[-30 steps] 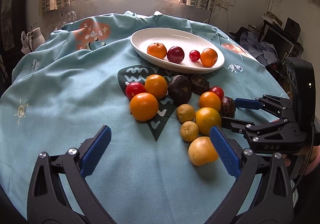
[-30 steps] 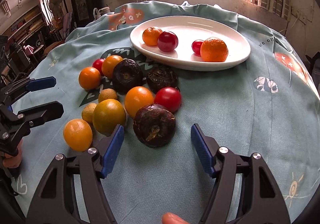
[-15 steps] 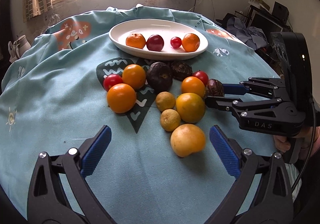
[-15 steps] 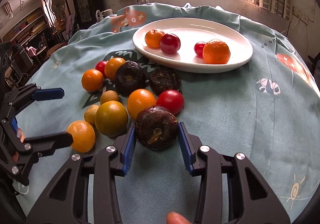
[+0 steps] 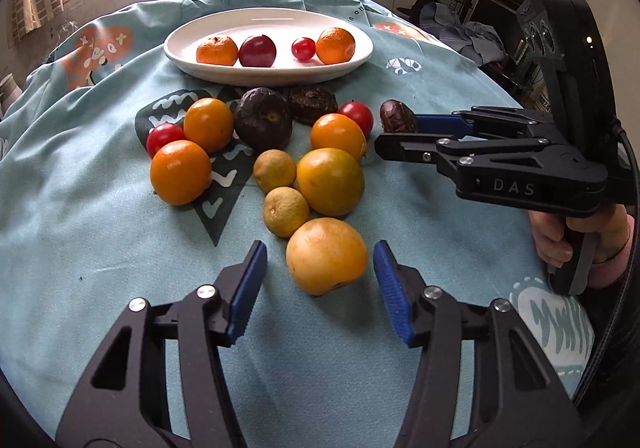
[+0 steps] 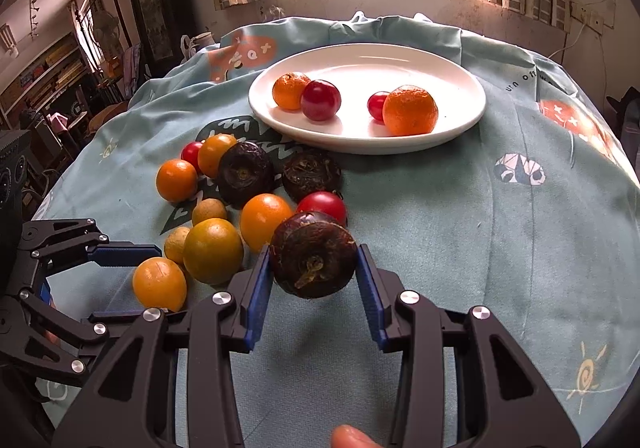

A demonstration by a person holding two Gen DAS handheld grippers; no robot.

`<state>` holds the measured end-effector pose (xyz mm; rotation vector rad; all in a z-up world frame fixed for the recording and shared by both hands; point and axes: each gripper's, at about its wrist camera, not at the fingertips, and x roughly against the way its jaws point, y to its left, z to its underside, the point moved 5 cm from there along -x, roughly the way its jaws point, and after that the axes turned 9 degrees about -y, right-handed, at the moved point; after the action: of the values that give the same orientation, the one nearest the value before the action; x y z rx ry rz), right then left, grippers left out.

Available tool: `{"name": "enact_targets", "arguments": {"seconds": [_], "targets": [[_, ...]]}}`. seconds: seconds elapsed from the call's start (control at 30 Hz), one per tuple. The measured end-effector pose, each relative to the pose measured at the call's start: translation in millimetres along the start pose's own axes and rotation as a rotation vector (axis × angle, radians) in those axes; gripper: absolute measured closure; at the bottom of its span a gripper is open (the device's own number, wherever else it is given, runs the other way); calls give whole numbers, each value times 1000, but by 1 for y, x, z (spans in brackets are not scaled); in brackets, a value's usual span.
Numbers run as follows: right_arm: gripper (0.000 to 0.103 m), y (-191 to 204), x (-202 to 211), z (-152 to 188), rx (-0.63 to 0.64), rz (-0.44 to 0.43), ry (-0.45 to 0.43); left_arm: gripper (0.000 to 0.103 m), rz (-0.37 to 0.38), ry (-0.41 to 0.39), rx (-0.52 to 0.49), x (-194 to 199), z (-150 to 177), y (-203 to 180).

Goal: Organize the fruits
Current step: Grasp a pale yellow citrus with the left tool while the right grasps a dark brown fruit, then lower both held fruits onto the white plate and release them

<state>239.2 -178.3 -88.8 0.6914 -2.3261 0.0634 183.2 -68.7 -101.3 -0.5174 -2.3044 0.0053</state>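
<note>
In the left wrist view, the left gripper (image 5: 320, 290) is sitting at the lower middle of the frame, its blue pads spread wide and gripping nothing, while a pale yellow-orange fruit (image 5: 326, 255) is lying on the teal tablecloth (image 5: 80, 228) between them, touching neither. Just above it, two small yellowish citrus (image 5: 280, 190) and a large orange (image 5: 331, 181) are crowding the way toward the white plate (image 5: 360, 54) at the upper middle, which is holding two mandarins and two red fruits. At the right of the frame, the right gripper (image 5: 394, 132) is clamping a dark brown fruit (image 5: 396, 116). In the right wrist view, that dark brown fruit (image 6: 313, 259) is sitting squeezed between both pads at lower centre, lifted off the cloth with its shadow below, and a red tomato (image 6: 323, 205) and an orange are lying just behind it.
</note>
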Motion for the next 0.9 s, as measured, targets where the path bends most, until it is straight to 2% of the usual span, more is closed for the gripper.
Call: {"name": "enact_targets", "arguments": {"seconds": [0.13,0.33,0.53,0.63,0.73,0.8,0.9], "targets": [[61,0,3,-1,-3,-2,-8,49,2,18,-15,-5,1,-5],[61,-1,4,-2,2,11,-10,64,25,10,32,-3,0,1],[61,-1,5,-2,4,11,-9,65,16,0,43,3,3,1],[61,0,8,-3,-5,-3,-19,65,50,-26,65,15,-2,2],[61,2,16,-12,-50,-60,-68,65,89,-68,74,31,-23,5],[61,0,19,-28,-94,-89,-120,65,86,-97,71,34,-50,12],[61,-7,10,-60,-111,-35,-195,65,23,-158,76,22,-102,34]]}}
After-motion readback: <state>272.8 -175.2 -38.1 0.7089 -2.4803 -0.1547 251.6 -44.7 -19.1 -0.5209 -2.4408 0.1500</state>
